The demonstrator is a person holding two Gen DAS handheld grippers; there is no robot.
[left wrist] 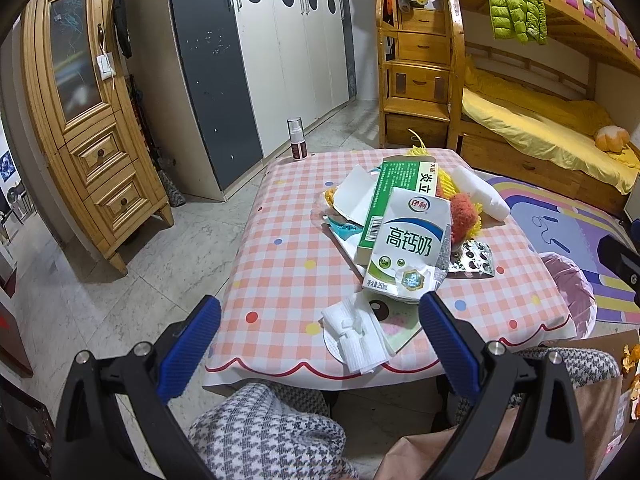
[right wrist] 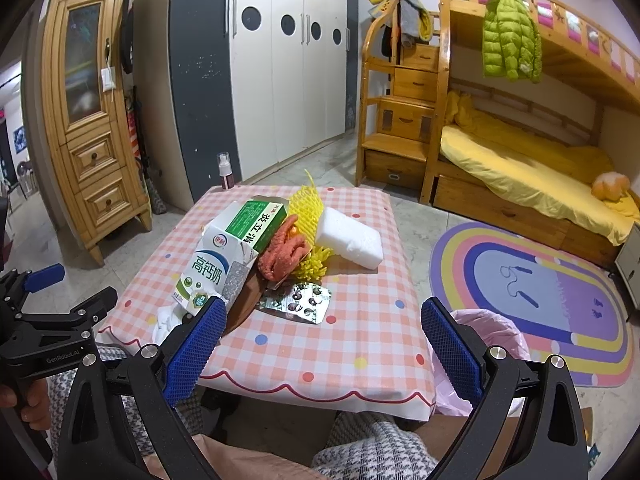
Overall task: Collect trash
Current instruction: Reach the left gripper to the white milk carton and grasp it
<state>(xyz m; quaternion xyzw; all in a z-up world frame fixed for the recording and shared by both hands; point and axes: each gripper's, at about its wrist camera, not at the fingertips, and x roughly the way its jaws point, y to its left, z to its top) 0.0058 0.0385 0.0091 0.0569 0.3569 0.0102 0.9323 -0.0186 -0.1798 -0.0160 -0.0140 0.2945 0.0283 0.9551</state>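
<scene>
- pink-checked cloth covers the table, and the trash sits heaped from its middle toward the near edge: milk carton, green box, blister pack, yellow foam net, white foam block, crumpled tissue.
- the left gripper hovers at the near edge, fingers spread wide and empty; the right gripper likewise hangs apart, holding nothing.
- the pink bin bag waits just beside the table's right edge.
- risk: the carton leans on the box, so pulling either one likely topples the pile.
- risk: the tissue overhangs the near edge; a brushing finger could sweep it off.
- risk: the flat blister pack may slip from the pads.
</scene>
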